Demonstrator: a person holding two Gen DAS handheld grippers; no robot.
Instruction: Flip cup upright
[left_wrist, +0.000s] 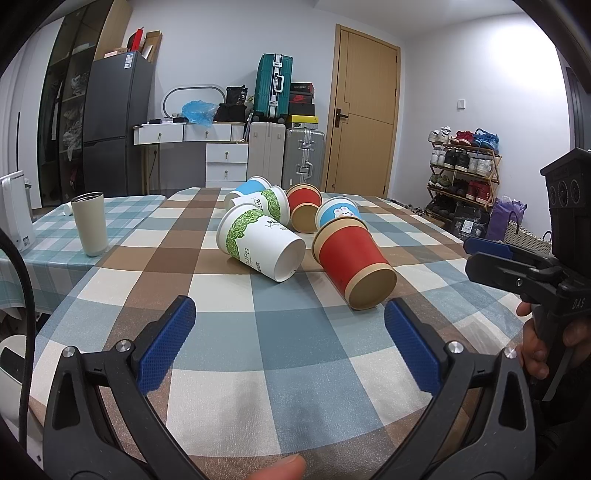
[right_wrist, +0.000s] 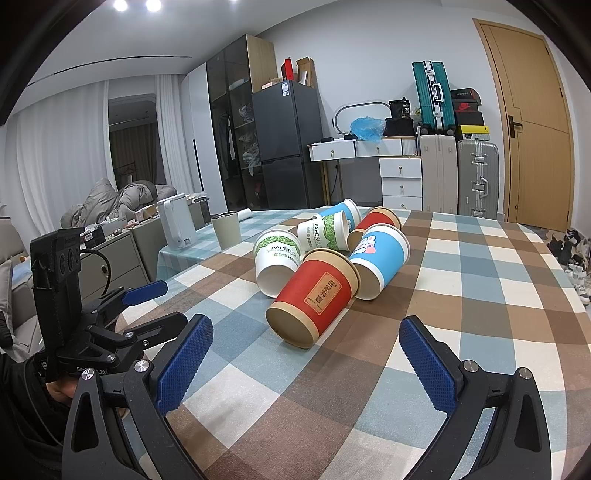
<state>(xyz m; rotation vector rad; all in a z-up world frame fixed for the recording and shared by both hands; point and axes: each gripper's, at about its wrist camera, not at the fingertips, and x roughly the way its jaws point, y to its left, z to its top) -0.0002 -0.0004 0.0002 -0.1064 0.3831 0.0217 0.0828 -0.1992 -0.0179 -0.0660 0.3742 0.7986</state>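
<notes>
Several paper cups lie on their sides in a cluster on the checked tablecloth (left_wrist: 258, 350). The nearest is a red cup (left_wrist: 351, 264), its base toward me; it also shows in the right wrist view (right_wrist: 314, 295). Beside it lie a white cup with green leaves (left_wrist: 258, 245) (right_wrist: 277, 258), a blue cup with a rabbit (left_wrist: 338, 214) (right_wrist: 380, 258), and more cups behind. My left gripper (left_wrist: 290, 347) is open and empty, short of the red cup. My right gripper (right_wrist: 306, 362) is open and empty, just in front of the red cup's base.
An upright beige tumbler (left_wrist: 89, 223) stands on the left table part, next to a white appliance (left_wrist: 14, 210). The right gripper shows at the right edge of the left wrist view (left_wrist: 517, 262). Fridge (left_wrist: 114, 122), suitcases and a door stand behind the table.
</notes>
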